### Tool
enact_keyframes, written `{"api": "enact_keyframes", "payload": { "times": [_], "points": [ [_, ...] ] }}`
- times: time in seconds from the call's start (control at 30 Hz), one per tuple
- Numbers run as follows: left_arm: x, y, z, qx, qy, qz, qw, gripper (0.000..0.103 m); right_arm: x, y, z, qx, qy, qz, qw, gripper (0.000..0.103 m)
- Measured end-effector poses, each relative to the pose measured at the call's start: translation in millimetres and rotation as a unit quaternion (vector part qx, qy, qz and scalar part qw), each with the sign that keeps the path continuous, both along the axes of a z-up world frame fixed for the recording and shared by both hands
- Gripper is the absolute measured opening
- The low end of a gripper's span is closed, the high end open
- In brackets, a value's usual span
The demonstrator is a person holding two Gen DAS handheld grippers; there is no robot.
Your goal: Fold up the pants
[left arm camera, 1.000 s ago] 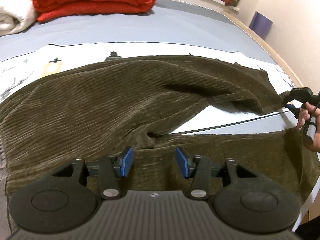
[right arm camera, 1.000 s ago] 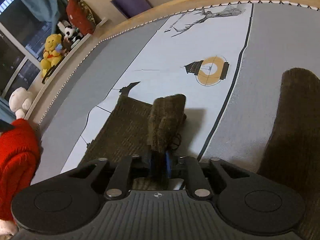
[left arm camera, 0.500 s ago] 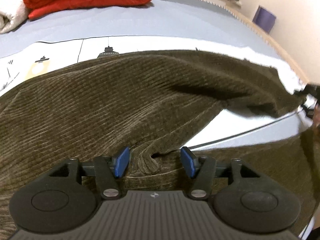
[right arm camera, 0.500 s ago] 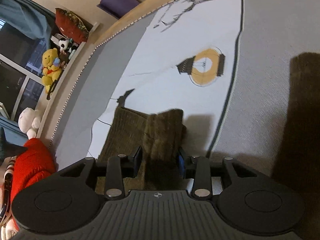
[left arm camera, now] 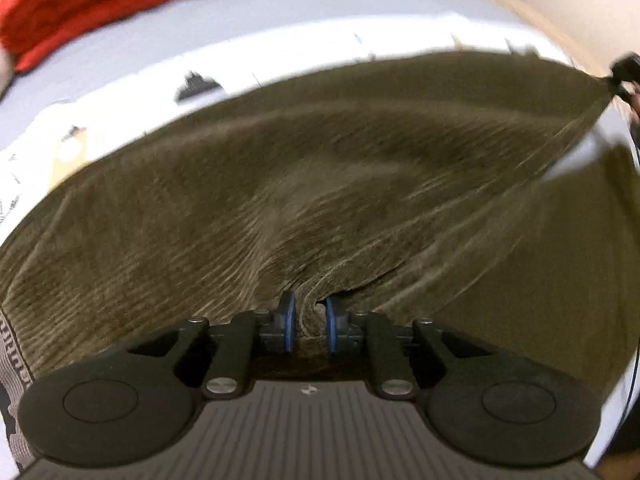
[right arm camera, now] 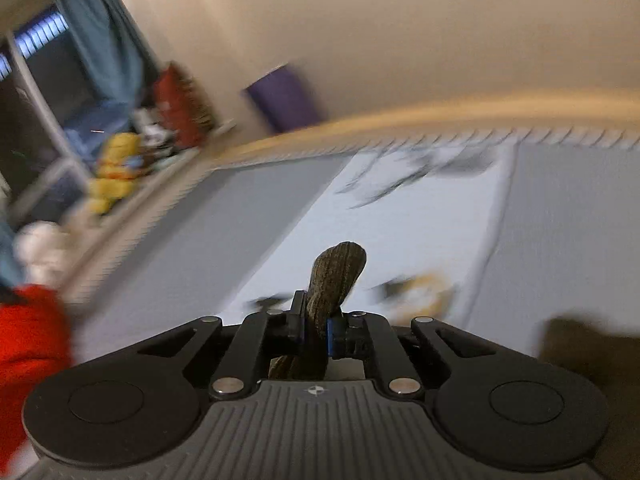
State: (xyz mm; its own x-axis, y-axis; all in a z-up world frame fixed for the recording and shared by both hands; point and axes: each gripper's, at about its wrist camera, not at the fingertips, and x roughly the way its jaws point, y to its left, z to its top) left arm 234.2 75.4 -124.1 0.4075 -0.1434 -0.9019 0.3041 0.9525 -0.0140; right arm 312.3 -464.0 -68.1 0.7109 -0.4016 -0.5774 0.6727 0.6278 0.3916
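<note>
Olive-brown corduroy pants (left arm camera: 320, 184) lie spread on the bed and fill most of the left wrist view. My left gripper (left arm camera: 308, 320) is shut on a bunched fold of the pants near the crotch. My right gripper (right arm camera: 316, 320) is shut on a leg end of the pants (right arm camera: 336, 276), which sticks up between the pads; it also shows in the left wrist view (left arm camera: 624, 72) at the far right, pulling the leg taut above the bed.
A grey and white printed bedsheet (right arm camera: 400, 220) covers the bed. A red folded blanket (left arm camera: 100, 4) lies at the far left. A wooden bed edge (right arm camera: 440, 112), purple object (right arm camera: 280, 96) and plush toys (right arm camera: 116, 168) line the wall.
My left gripper has closed on the pants fold. My right gripper opened briefly, then shut again on the leg end and lifted it; both views are blurred from motion.
</note>
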Motion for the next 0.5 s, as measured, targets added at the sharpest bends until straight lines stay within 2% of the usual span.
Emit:
{"api": "enact_keyframes", "payload": {
  "times": [0.07,0.1,0.13,0.2,0.27,0.33,0.4,0.47,0.5],
  "points": [
    [-5.7,3.3,0.6,-0.005,0.011,-0.02,0.9997,0.017,-5.0,-23.5,-36.9,0.043,0.089,-0.046,0.994,0.009],
    [-6.9,6.5,3.3,-0.013,0.016,-0.022,0.9995,0.018,-9.3,-34.4,-55.3,0.077,0.118,-0.056,0.988,0.009],
    [-7.8,10.7,6.6,-0.025,0.019,-0.026,0.9992,0.018,-14.9,-39.6,-61.1,0.086,0.102,-0.052,0.99,0.009],
    [-9.6,17.8,15.1,-0.046,0.014,-0.036,0.9982,0.022,-8.8,-37.7,-52.2,0.054,0.112,-0.028,0.992,0.01],
    [-12.1,27.4,28.9,-0.073,-0.009,-0.034,0.9967,0.026,-8.4,-35.1,-41.6,0.043,0.096,-0.019,0.994,0.013],
    [-12.0,41.6,43.8,-0.127,-0.034,-0.016,0.9912,0.031,-11.0,-31.2,-32.1,0.026,0.092,-0.026,0.995,0.016],
    [-10.3,55.6,53.3,-0.181,-0.053,0.014,0.9819,0.032,-13.0,-26.7,-21.2,0.0,0.089,-0.034,0.995,0.022],
    [-6.9,59.3,51.1,-0.204,-0.054,0.032,0.977,0.032,-13.9,-15.2,-9.7,-0.026,0.076,-0.031,0.996,0.025],
    [-4.1,57.5,46.0,-0.202,-0.049,0.036,0.9775,0.032,-13.3,-9.7,-2.9,-0.036,0.065,-0.022,0.997,0.025]
  ]
}}
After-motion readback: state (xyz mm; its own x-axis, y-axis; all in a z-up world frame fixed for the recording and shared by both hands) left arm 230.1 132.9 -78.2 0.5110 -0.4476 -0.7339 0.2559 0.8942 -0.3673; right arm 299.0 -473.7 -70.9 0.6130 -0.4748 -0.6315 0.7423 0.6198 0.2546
